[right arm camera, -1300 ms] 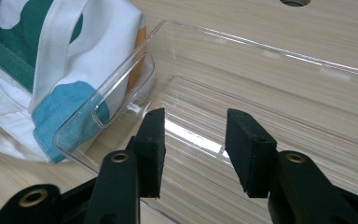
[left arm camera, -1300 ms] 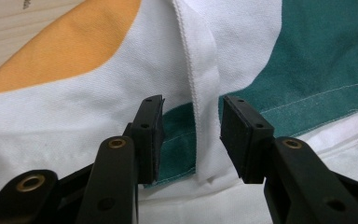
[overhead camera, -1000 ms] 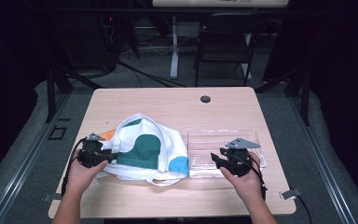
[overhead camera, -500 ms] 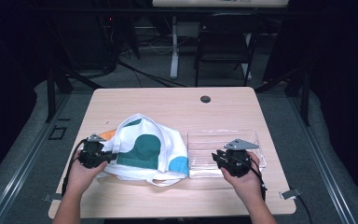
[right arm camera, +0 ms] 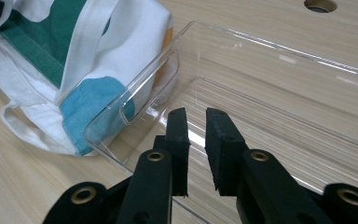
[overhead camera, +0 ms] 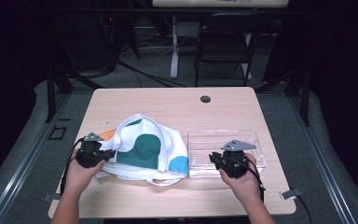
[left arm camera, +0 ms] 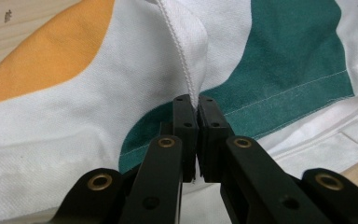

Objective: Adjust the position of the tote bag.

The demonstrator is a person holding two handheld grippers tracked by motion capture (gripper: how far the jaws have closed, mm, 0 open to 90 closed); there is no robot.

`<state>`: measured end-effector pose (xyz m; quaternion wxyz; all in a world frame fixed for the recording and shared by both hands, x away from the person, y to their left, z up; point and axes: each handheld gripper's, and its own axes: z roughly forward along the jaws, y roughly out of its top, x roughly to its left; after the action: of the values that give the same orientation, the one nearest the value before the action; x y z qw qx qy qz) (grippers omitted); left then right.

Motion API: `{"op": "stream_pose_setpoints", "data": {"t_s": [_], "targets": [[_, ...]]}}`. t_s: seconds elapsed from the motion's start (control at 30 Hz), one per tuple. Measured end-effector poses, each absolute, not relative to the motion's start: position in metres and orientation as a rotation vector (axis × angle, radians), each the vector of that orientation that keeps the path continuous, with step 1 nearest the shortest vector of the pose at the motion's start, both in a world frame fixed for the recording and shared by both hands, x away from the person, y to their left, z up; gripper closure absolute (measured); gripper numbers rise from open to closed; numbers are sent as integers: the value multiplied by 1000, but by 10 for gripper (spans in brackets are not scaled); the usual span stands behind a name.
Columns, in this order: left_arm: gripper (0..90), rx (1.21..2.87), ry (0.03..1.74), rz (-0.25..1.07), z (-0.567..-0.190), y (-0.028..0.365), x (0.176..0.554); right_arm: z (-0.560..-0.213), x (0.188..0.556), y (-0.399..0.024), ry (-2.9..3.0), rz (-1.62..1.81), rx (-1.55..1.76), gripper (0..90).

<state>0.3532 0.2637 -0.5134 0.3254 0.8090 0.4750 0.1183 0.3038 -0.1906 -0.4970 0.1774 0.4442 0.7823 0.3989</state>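
A white tote bag point(overhead camera: 149, 149) with green, orange and blue patches lies flat on the table's left half. My left gripper point(overhead camera: 109, 154) at its left edge has just been closing. Its jaws are pinched on the bag's stitched white hem point(left arm camera: 186, 60), with the left gripper point(left arm camera: 196, 105) shut on it. A clear plastic tray point(overhead camera: 256, 140) lies right of the bag. My right gripper point(overhead camera: 213, 158) is at its near left corner. Its jaws have just been closing and straddle the tray's near wall point(right arm camera: 121, 112), with a gap still between the right gripper point(right arm camera: 196, 119) pads.
The bag point(right arm camera: 98, 46) touches the tray's point(right arm camera: 261, 42) left end. The wooden table point(overhead camera: 168, 100) has a round cable hole point(overhead camera: 205, 99) at the back. A chair point(overhead camera: 223, 42) and dark floor lie beyond. Cables trail from both grippers toward the near edge.
Both hands stay almost where they were, and the bag and tray have not shifted. The jaws of both grippers look narrower than before.
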Motion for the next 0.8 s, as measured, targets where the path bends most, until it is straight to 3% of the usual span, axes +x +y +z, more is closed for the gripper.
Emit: {"op": "stream_pose_setpoints", "data": {"t_s": [0.8], "targets": [[880, 1977, 1191, 363, -484, 281, 352, -474, 304, -108, 2397, 1035, 976, 814]]}}
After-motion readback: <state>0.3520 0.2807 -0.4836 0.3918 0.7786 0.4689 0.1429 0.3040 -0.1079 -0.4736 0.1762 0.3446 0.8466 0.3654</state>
